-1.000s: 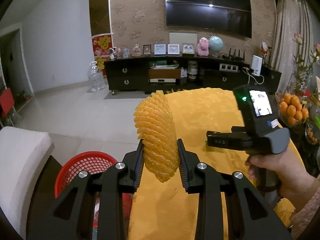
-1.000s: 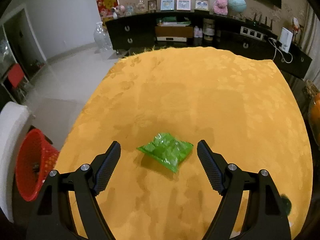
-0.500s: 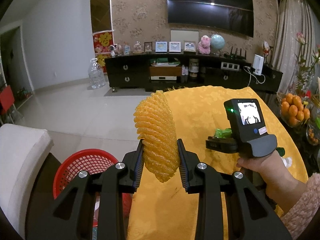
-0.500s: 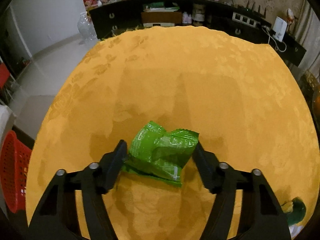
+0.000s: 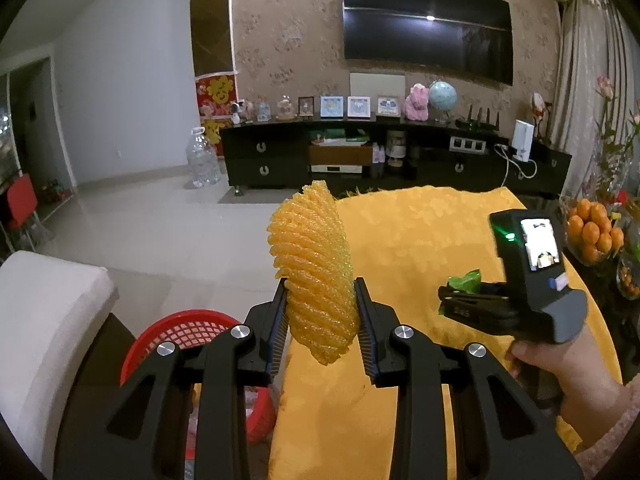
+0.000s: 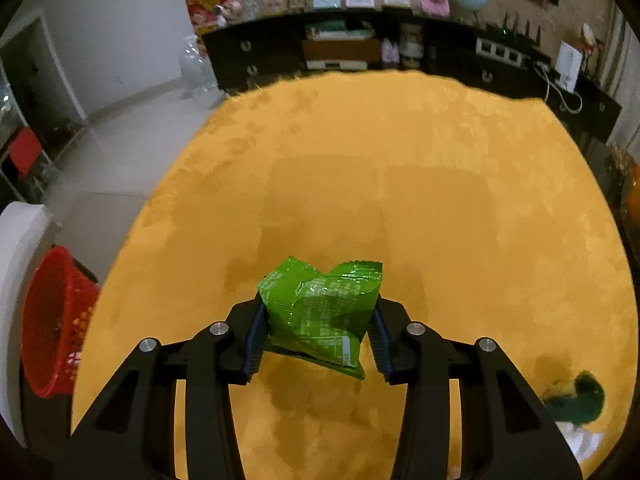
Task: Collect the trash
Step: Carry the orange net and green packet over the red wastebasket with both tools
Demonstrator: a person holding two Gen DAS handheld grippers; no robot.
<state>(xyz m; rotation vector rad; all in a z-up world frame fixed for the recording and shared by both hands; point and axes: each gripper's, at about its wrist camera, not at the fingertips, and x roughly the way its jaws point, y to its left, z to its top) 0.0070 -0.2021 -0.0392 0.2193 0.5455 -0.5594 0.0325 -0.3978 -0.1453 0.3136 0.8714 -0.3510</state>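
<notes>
My left gripper [image 5: 321, 322] is shut on an orange foam fruit net [image 5: 314, 270], held upright above the table's left edge. Below and to its left stands a red mesh basket [image 5: 176, 330]. My right gripper [image 6: 318, 330] has its jaws closing on a crumpled green snack wrapper [image 6: 322, 312], and both pads press its sides, just above the yellow tablecloth [image 6: 400, 184]. In the left wrist view the right gripper [image 5: 456, 294] shows from the side with the green wrapper [image 5: 464, 280] sticking out, and a person's hand [image 5: 560, 364] holds its handle.
The red basket [image 6: 52, 320] stands off the table's left edge beside a white chair [image 5: 44, 312]. A dark green object [image 6: 580, 398] lies near the table's front right. A bowl of oranges [image 5: 594, 232] stands at the right. A dark TV cabinet [image 5: 360, 156] lines the far wall.
The right gripper moved forward over the green wrapper and its jaws drew in from wide apart until they squeezed it. The left gripper kept still with the foam net.
</notes>
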